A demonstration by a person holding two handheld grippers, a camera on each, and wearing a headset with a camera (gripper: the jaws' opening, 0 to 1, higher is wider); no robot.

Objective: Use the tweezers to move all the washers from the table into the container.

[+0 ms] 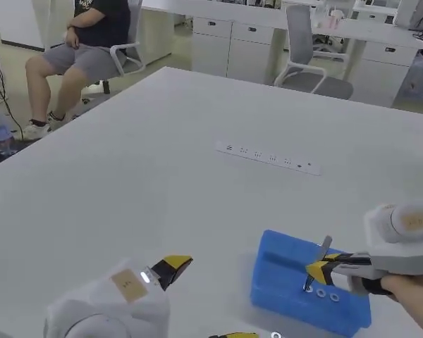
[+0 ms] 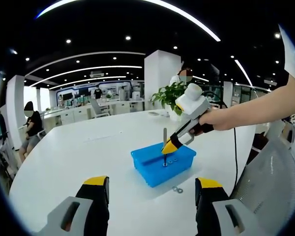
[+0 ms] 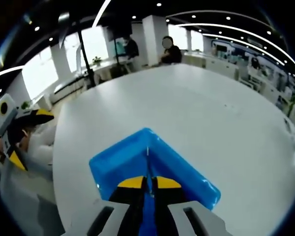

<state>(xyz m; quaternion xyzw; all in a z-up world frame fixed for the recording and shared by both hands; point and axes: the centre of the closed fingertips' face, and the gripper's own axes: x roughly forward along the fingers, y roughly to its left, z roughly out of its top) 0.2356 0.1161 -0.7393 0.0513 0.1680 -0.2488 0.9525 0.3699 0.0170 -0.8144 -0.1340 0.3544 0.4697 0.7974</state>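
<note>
Nearest, my left claw (image 2: 152, 181) hangs released over the table (image 1: 162, 162), its jaws wide apart with nothing between them, on the near left of the bin (image 1: 296, 308). My right claw (image 1: 317, 270) is clenched on the tweezers (image 1: 325, 248), gripping them about mid-length, so that they stand almost upright with the tip down inside the bin. Two washers (image 1: 327, 296) lie on the bin floor just right of the tip. In the left gripper view the tip meets a third ring there, but whether it is pinched or already let go I cannot tell. One more washer (image 2: 177, 189) lies on the table just beside the bin's near wall. I judge the step in hand to be the drop, with at least one washer left to fetch. To do it well, I should keep the tip low above the floor so the washer does not bounce. I should ease my clench only enough for the tweezer arms to spread, not so far that the tool slips. Then I should lift straight up, clear of the rim, without dragging the rings already there.
</note>
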